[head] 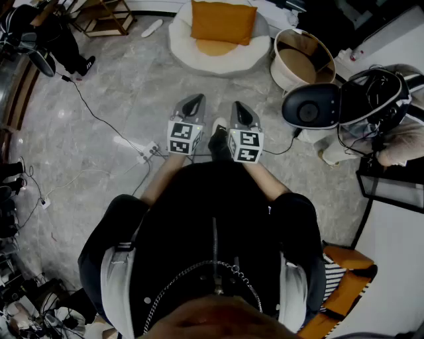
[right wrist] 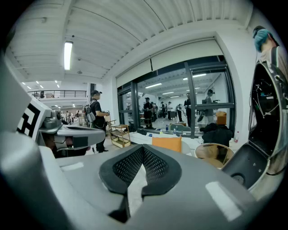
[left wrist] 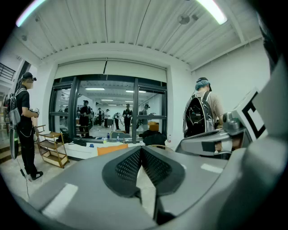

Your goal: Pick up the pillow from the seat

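An orange pillow (head: 222, 21) leans on a white round seat (head: 218, 58) on the floor ahead of me. My left gripper (head: 194, 100) and right gripper (head: 240, 106) are held side by side in front of my body, well short of the seat, both pointing toward it. Both are shut with nothing between the jaws. In the left gripper view the pillow (left wrist: 112, 149) shows just left of the closed left gripper (left wrist: 141, 150). The pillow (right wrist: 167, 143) also sits beyond the tips of the right gripper (right wrist: 143, 150) in the right gripper view.
A round tub (head: 303, 58) stands right of the seat. A black and white domed device (head: 311, 106) with cables lies at the right. A power strip (head: 149, 152) and cords cross the floor at left. A wooden shelf (head: 106, 16) and a person (left wrist: 24, 121) stand at far left.
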Available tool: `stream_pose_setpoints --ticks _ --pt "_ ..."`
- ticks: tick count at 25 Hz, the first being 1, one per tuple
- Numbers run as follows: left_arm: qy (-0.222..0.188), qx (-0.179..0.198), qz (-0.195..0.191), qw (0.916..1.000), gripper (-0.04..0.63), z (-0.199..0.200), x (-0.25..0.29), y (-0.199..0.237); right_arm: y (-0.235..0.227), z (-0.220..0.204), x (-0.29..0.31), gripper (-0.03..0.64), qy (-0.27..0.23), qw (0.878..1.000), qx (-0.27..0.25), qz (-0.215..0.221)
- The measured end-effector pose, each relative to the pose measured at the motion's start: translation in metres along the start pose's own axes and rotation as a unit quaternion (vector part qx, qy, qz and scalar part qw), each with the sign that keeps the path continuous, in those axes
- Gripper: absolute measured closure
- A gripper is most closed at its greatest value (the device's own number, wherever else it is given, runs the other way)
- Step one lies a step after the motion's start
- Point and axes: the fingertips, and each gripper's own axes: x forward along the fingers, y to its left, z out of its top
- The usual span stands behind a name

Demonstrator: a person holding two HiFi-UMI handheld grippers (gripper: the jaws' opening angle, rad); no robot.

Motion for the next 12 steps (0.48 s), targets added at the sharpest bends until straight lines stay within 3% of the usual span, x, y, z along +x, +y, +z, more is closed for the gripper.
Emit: stream_pose_setpoints --ticks 12 --pt "0.006 -0.003 0.002 1.0 0.586 -0.012 0.03 0.017 -0.012 -0.013 0.034 0.618 0.007 1.0 0.017 0.009"
